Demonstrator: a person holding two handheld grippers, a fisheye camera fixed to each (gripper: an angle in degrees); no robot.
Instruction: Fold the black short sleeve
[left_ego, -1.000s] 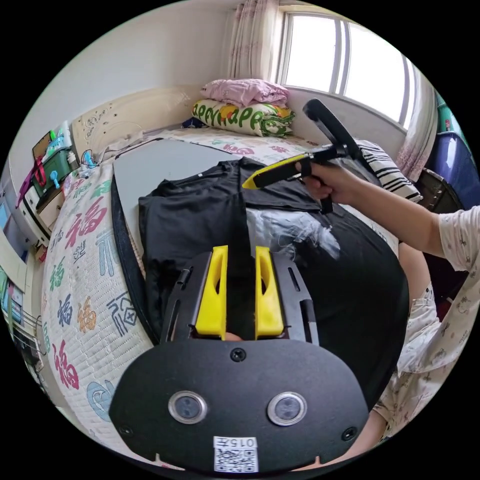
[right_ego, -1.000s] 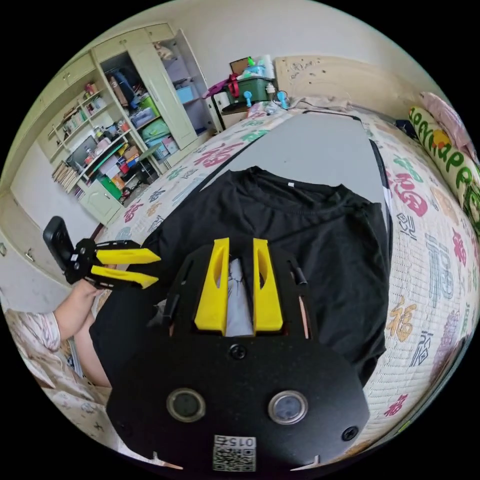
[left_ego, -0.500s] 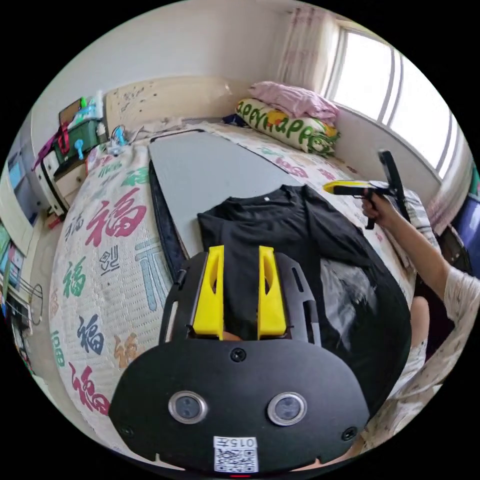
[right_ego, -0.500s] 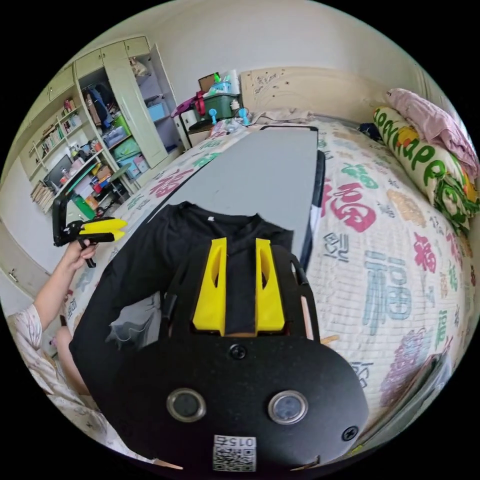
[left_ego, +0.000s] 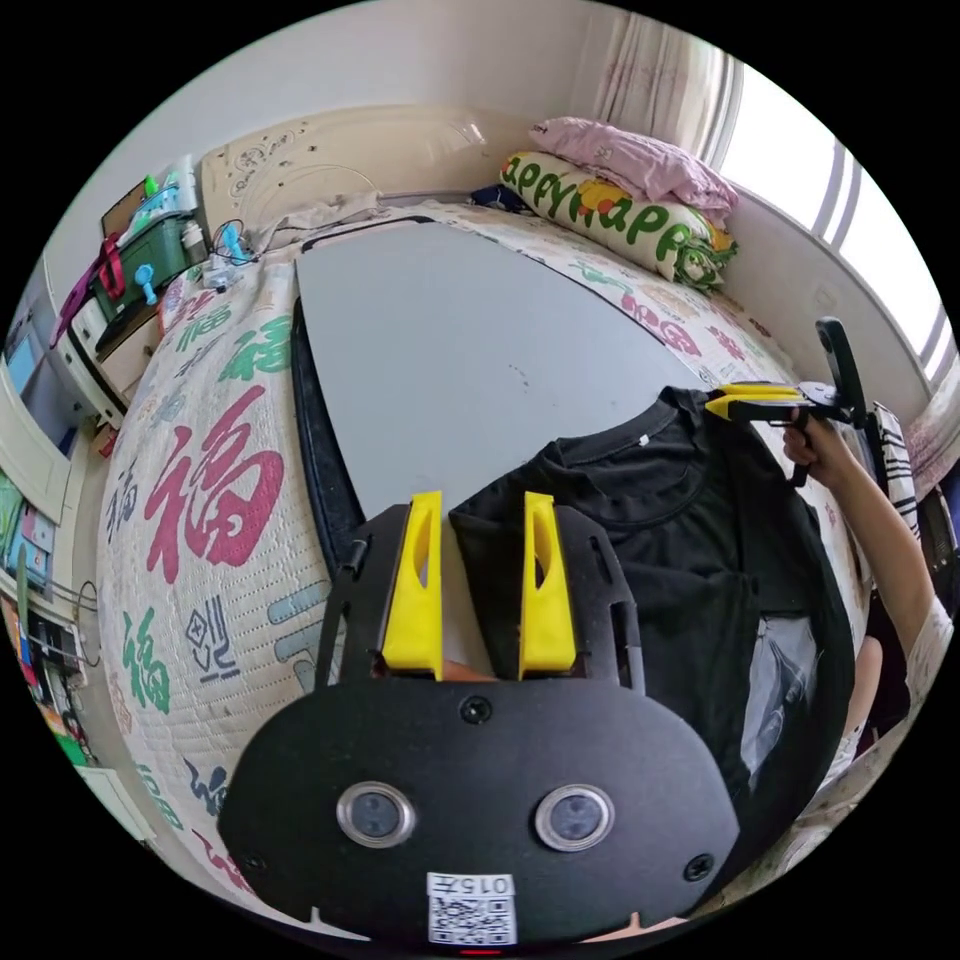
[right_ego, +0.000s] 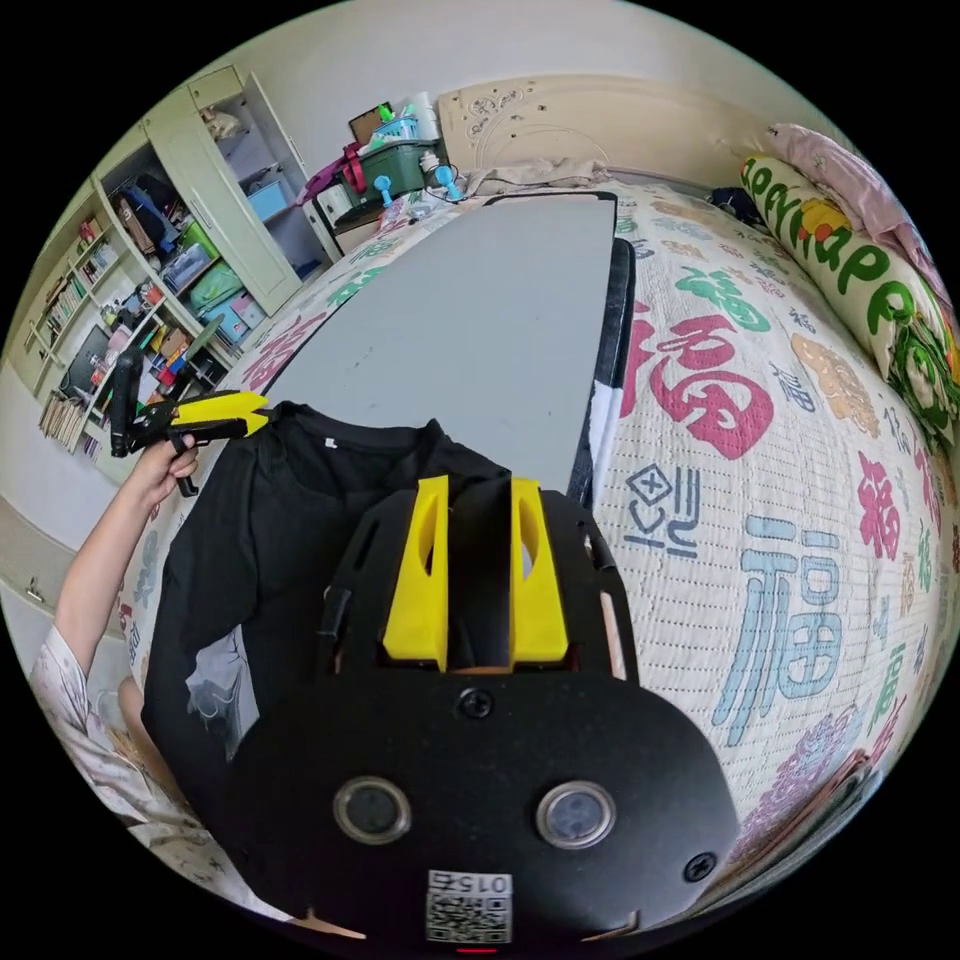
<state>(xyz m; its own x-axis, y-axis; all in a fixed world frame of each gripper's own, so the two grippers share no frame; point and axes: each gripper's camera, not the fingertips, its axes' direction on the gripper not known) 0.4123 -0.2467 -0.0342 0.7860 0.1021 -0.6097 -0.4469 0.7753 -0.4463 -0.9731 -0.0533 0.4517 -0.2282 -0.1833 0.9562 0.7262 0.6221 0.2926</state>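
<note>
The black short-sleeved cotton T-shirt (left_ego: 690, 540) is being carried up the long grey board (left_ego: 450, 330) that is lying on the quilted bedspread with coloured characters (left_ego: 200, 500). A second ago it was lying further back with its pale chest print in the middle of the left gripper view; now the collar is reaching onto bare board and the print is sitting off to the side, near the person's lap.

The left yellow-jawed gripper (left_ego: 480, 585) is holding its jaws narrowly apart, with the shirt's shoulder corner lying between them and against the far jaw. I cannot tell whether both jaws are pressing on it. In the right gripper view it (right_ego: 235, 412) is showing nearly closed at the shoulder on its own side.

The right yellow-jawed gripper (right_ego: 478, 585) has black cloth filling its narrow gap, so it is probably pinching that shoulder. In the left gripper view it (left_ego: 745, 400) is sitting almost closed at the far shoulder.

With both shoulders taken and drawn apart, the shirt is being spread flat ahead of the tools. The folding itself is not yet begun; the hem is hanging off the near edge.
</note>
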